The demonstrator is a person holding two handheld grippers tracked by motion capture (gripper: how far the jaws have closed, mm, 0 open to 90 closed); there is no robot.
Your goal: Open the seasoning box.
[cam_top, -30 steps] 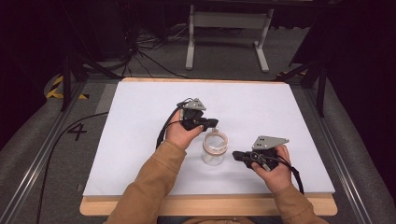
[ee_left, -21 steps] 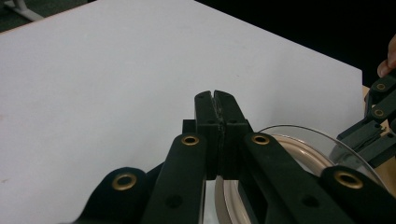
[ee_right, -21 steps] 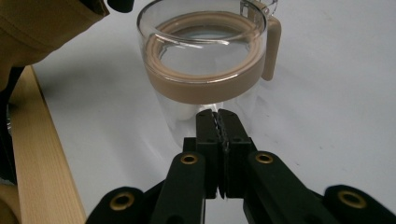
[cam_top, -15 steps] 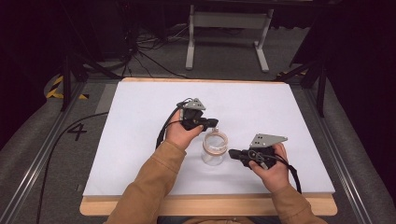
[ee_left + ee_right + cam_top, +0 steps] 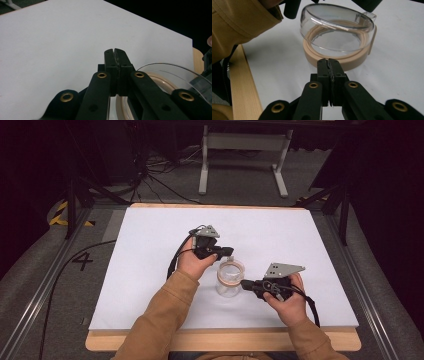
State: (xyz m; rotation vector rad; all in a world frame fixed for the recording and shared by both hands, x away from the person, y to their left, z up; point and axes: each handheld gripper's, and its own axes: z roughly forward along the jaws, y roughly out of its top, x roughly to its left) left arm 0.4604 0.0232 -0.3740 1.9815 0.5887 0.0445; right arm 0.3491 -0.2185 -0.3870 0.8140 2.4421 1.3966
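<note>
Two grippers are held close to a clear jar (image 5: 229, 279) that stands on the white table (image 5: 150, 250). The left gripper (image 5: 228, 252) is seen just behind the jar, with its jaws pressed together and nothing between them; in the left gripper view those closed jaws (image 5: 115, 53) reach above the jar's rim (image 5: 160, 75), which lies below and to their right. The right gripper (image 5: 245, 283) is placed at the jar's right side, its jaws likewise together and empty; in the right gripper view the tips (image 5: 327, 62) are seen right at the tan ring (image 5: 337, 60) around the jar's mouth, though contact cannot be confirmed. A clear lid (image 5: 337, 27) is tilted open above that ring. A tan sleeve (image 5: 239, 22) is seen left of the jar in the same view.
</note>
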